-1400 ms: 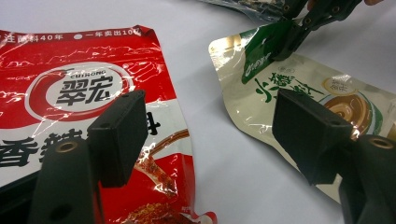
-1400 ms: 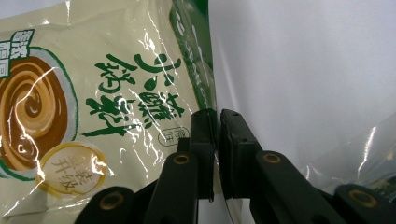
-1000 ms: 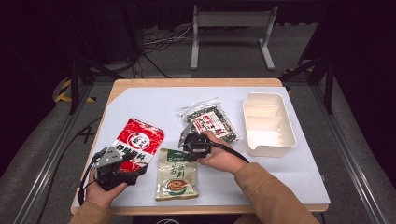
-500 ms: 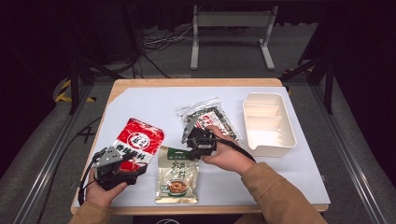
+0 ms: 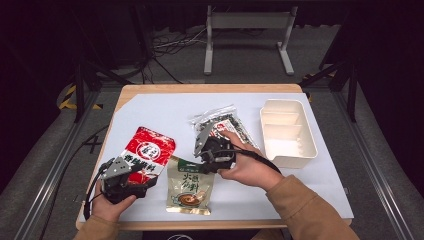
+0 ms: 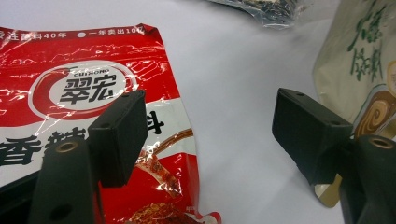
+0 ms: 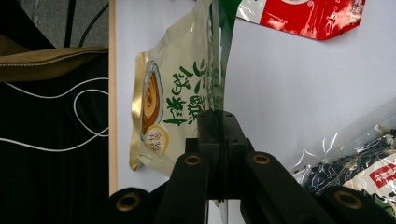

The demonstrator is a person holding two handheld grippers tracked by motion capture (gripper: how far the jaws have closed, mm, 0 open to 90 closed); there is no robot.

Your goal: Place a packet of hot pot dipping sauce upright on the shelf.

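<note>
Beige pouch pinched at its top edge, long axis running toward the worktop's near edge

At the near left corner of the worktop point(image 5: 150, 107), the left gripper point(image 5: 131, 176) is held with fingers point(image 6: 116, 135) spread wide over the red pouch point(image 5: 146, 154), nothing gripped. Just right of it, the beige pouch point(image 5: 190, 187) is seen lengthwise, bottom at the near edge, green top edge raised and clamped by the pressed-together fingers point(image 7: 212, 140) of the right gripper point(image 5: 199, 156). The seaweed bag point(image 5: 225, 125) and white tray point(image 5: 289, 131) lie further right.
</note>
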